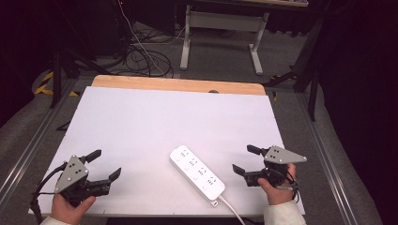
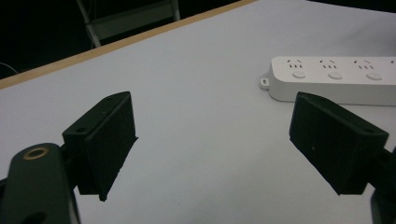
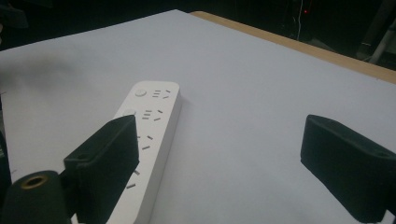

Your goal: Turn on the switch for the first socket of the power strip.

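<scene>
A white power strip [image 1: 197, 173] lies diagonally on the white table sheet [image 1: 155, 117], near the front edge, its cord [image 1: 232, 209] running off the front. My left gripper [image 1: 105, 164] rests at the front left, held by a hand, jaws wide apart and empty, the strip to its right. In the left gripper view the strip [image 2: 336, 79] lies beyond the right jaw. My right gripper [image 1: 245, 160] stands open at the front right, just right of the strip. The right gripper view has the strip [image 3: 149, 135] partly behind the left jaw.
A wooden table edge [image 1: 178, 84] runs along the back of the sheet. Beyond it on the floor are cables [image 1: 141, 56] and a white desk frame [image 1: 220, 33]. Dark stands flank both sides. Broad bare sheet lies behind the strip.
</scene>
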